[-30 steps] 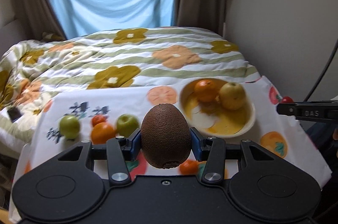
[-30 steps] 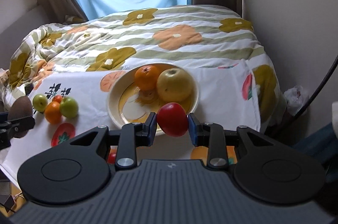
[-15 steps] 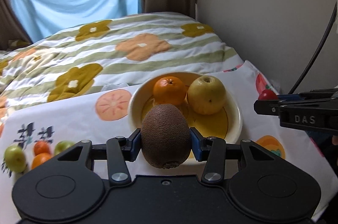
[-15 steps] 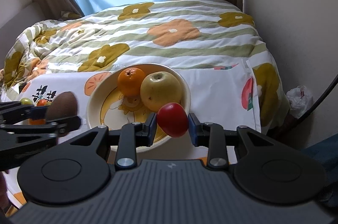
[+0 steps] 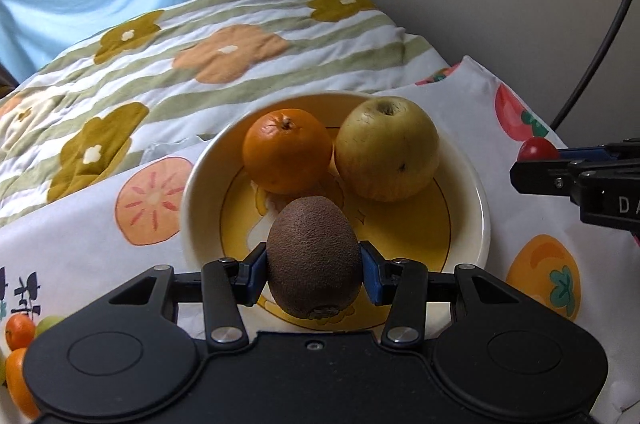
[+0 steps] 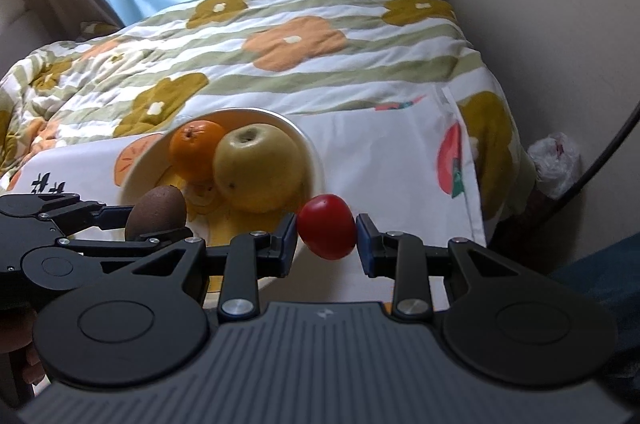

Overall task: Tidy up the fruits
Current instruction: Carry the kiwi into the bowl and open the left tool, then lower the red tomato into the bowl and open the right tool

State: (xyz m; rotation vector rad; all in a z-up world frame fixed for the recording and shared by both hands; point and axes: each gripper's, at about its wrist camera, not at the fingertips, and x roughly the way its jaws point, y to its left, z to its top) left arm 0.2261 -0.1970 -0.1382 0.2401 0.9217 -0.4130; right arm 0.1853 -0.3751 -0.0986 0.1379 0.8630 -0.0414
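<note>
My left gripper [image 5: 314, 270] is shut on a brown kiwi [image 5: 313, 256], which hangs over the near part of a cream and yellow bowl [image 5: 200, 183]. Inside the bowl lie an orange [image 5: 287, 156] and a large yellow-green apple [image 5: 387, 148]. My right gripper [image 6: 326, 236] is shut on a small red tomato [image 6: 327, 226] just right of the bowl's rim [image 6: 316, 159]. In the right wrist view the left gripper [image 6: 156, 220] with the kiwi [image 6: 157, 212] shows at the left, over the bowl. In the left wrist view the right gripper's tip and the tomato [image 5: 538, 148] show at the right edge.
The bowl stands on a white cloth with fruit prints [image 5: 80, 244] laid over a flowered quilt [image 5: 200, 35]. Loose small oranges [image 5: 18, 332] and a green fruit [image 5: 50, 322] lie at the cloth's left. A wall and a black cable [image 5: 600, 35] are to the right.
The left gripper has carried the kiwi rightward and down, from over the loose fruit to over the bowl. The right gripper with the tomato has sunk closer to the bowl's right rim.
</note>
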